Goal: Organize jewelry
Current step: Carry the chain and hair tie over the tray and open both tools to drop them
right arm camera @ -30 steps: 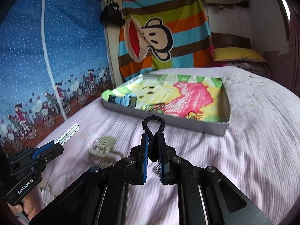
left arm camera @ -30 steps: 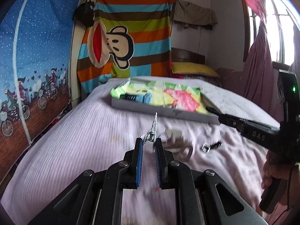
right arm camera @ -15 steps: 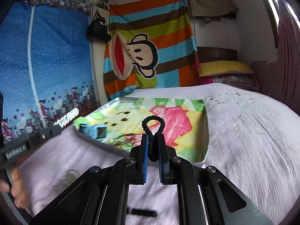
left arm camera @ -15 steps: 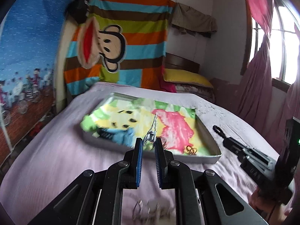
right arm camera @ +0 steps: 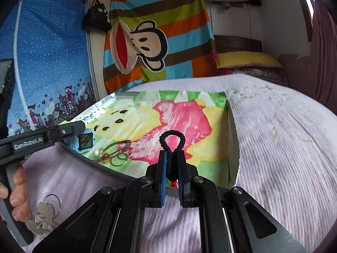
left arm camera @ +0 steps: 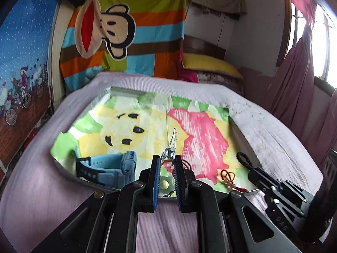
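Note:
My left gripper (left arm camera: 167, 160) is shut on a silver hair clip (left arm camera: 171, 143) that sticks up and forward over the near edge of a shallow grey tray (left arm camera: 242, 135) lined with a colourful cartoon sheet. My right gripper (right arm camera: 172, 158) is shut on a black cord hair tie (right arm camera: 171, 141), its loop standing above the tray (right arm camera: 232, 126) near the front edge. Lying in the tray are a blue watch (left arm camera: 107, 168), a pale green flower piece (left arm camera: 165, 184), a red cord charm (left arm camera: 228, 176) and thin metal rings (right arm camera: 119, 154). In the left wrist view the right gripper (left arm camera: 245, 162) reaches in from the right.
The tray rests on a bed with a lilac ribbed cover (right arm camera: 284, 147). A grey keychain piece with a ring (right arm camera: 45, 215) lies on the cover at the lower left, beside the hand (right arm camera: 16, 191) that grips the left tool. Pillows and a striped hanging stand beyond.
Both grippers have moved forward from over the bed cover to the tray's near edge, each still shut on its item. The grey keychain piece now lies behind them.

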`<control>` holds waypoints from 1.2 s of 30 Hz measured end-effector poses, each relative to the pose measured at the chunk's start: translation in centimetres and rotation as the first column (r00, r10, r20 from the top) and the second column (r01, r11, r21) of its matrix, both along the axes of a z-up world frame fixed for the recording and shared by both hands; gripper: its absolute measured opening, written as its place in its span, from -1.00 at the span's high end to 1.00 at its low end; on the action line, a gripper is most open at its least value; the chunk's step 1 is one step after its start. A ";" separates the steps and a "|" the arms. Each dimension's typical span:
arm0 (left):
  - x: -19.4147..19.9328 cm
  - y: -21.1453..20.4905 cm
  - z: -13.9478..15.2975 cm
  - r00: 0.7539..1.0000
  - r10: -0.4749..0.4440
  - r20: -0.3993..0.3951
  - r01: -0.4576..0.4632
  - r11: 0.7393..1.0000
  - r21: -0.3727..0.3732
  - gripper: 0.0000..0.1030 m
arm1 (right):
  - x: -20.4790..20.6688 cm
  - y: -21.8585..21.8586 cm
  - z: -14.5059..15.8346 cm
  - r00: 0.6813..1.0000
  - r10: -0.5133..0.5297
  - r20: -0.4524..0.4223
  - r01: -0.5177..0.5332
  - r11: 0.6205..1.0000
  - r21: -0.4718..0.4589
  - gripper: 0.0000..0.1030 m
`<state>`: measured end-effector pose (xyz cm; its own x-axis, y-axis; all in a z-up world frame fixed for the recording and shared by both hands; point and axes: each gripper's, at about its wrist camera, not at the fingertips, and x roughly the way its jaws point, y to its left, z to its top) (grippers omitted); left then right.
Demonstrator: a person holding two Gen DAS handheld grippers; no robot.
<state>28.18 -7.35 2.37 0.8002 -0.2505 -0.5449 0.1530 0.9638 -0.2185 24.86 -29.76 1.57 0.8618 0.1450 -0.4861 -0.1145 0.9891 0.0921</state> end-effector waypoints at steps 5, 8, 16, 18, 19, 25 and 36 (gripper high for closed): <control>1.3 -0.1 -1.1 0.997 -0.003 -0.076 0.003 1.000 0.004 0.76 | 0.5 -0.3 -0.7 0.999 -0.009 -0.038 0.010 1.000 0.023 0.83; 1.6 -0.3 -1.7 0.994 -0.004 -0.111 0.006 1.000 0.018 0.76 | 1.0 -0.5 -1.3 0.997 -0.017 -0.072 0.019 0.999 0.037 0.83; 1.8 -0.7 -2.3 0.988 -0.030 -0.153 0.039 0.998 0.056 0.75 | 1.5 -0.7 -2.1 0.994 -0.029 -0.105 0.034 0.998 0.047 0.82; 1.8 -0.9 -2.2 0.987 -0.037 -0.154 0.048 0.997 0.067 0.75 | 1.6 -0.6 -2.1 0.994 -0.028 -0.106 0.033 0.998 0.046 0.81; 1.8 -0.9 -2.2 0.987 -0.041 -0.153 0.053 0.996 0.075 0.75 | 1.6 -0.6 -2.1 0.994 -0.028 -0.107 0.033 0.998 0.047 0.79; 1.8 -1.1 -2.1 0.989 -0.050 -0.143 0.062 0.995 0.082 0.74 | 1.5 -0.6 -1.9 0.994 -0.021 -0.105 0.026 0.999 0.046 0.41; -0.3 0.1 -1.0 0.999 -0.033 -0.038 0.034 0.999 0.018 -0.01 | 0.2 -0.9 -0.8 0.997 -0.048 -0.052 0.049 0.998 0.029 0.19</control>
<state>27.87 -7.20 1.36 0.7699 -0.2667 -0.5797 0.1774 0.9621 -0.2070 25.09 -30.62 0.78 0.8421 0.1189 -0.5261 -0.0606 0.9901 0.1267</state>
